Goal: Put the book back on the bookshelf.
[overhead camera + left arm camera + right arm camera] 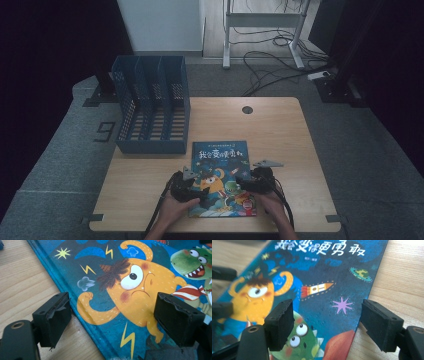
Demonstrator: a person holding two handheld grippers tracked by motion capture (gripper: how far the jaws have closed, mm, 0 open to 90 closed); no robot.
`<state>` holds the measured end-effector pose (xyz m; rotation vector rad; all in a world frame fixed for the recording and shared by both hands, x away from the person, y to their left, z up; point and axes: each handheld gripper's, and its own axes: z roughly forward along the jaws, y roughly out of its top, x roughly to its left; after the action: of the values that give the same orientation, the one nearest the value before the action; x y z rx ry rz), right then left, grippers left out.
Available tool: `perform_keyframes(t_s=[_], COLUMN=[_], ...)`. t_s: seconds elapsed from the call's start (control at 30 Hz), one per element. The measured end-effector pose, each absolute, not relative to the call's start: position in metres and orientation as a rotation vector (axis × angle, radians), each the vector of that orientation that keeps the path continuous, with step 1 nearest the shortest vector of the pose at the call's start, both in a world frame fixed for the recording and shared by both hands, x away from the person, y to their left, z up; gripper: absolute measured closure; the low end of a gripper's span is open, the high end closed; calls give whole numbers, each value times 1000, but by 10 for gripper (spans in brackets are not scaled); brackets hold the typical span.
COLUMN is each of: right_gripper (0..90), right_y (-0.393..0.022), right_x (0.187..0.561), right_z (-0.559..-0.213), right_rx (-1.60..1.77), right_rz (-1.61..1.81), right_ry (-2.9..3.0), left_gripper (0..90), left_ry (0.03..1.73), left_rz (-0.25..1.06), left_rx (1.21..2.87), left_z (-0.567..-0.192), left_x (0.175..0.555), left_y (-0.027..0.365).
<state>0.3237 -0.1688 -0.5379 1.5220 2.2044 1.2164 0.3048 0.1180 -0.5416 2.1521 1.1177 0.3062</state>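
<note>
A blue picture book (220, 157) with an orange monster and a green dinosaur on its cover lies flat on the wooden table (285, 140), near the front edge. My left gripper (194, 192) stands open astride the book's left edge (75, 312): one jaw sits over the bare wood, the other over the cover. My right gripper (243, 183) is open at the book's right edge (362, 315), with its left jaw over the cover and its right jaw over the wood. Neither pair of pads presses on the book. A person's hands hold both grippers.
A blue three-slot file rack (150, 105) stands at the table's back left, its open side facing the book. A round cable hole (247, 109) sits at the back middle. Beyond the table are floor cables (270, 65) and a white desk frame (262, 20).
</note>
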Motion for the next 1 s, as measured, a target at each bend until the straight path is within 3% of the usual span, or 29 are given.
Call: perform_keyframes(t_s=[0.03,0.1,0.37,0.83,1.0], right_gripper=[372,411,321,219,223], right_y=[-170,-172,-166,-172,-176], right_x=[324,325,326,337,339], right_z=[-537,-536,-538,-548,-548], right_rx=[1531,1565,1505,1574,1660], right_rz=[1247,1601,1254,1274,1344], right_ry=[2202,2270,2163,2183,2152], left_gripper=[144,144,149,144,147], left_ry=[1117,1118,1116,1117,1108], left_rz=[302,295,287,293,298], left_rx=[2151,2152,2149,2144,2143], left_z=[-542,-542,-542,-543,-543], left_x=[305,305,305,304,304], left_y=[118,119,121,120,121])
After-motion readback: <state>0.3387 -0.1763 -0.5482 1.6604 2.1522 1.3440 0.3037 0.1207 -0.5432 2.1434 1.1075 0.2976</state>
